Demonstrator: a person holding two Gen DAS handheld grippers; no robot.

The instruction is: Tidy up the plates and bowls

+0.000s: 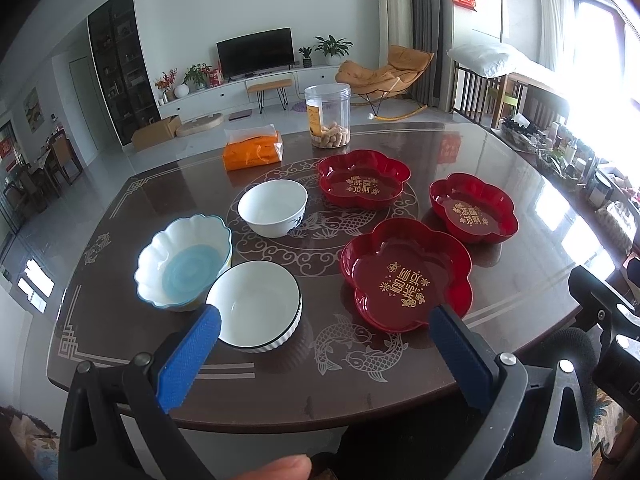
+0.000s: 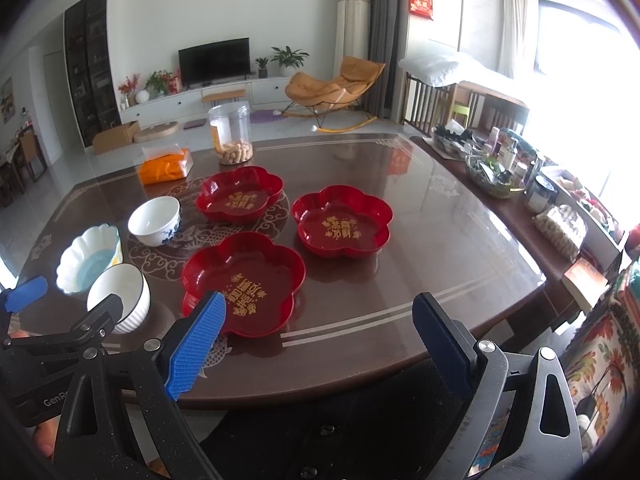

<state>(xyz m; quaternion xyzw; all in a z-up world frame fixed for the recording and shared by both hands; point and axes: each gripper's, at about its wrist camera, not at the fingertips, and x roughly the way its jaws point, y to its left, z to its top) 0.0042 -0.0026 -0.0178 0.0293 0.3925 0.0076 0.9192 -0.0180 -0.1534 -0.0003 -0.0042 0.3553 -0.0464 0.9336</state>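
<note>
Three red flower-shaped plates lie on the dark table: a near one (image 1: 404, 274) (image 2: 242, 280), a far one (image 1: 364, 178) (image 2: 240, 194) and a right one (image 1: 472, 208) (image 2: 342, 220). Three bowls stand to their left: a ribbed white bowl (image 1: 254, 306) (image 2: 118, 296), a scalloped white-and-blue bowl (image 1: 184, 262) (image 2: 88, 258) and a plain white bowl (image 1: 272, 208) (image 2: 154, 220). My left gripper (image 1: 324, 320) is open and empty above the table's near edge. My right gripper (image 2: 320, 306) is open and empty, right of the left gripper.
A clear jar of snacks (image 1: 328, 116) (image 2: 231, 134) and an orange tissue pack (image 1: 254, 148) (image 2: 165, 166) stand at the table's far side. A side shelf crowded with bottles and baskets (image 2: 504, 168) runs along the right.
</note>
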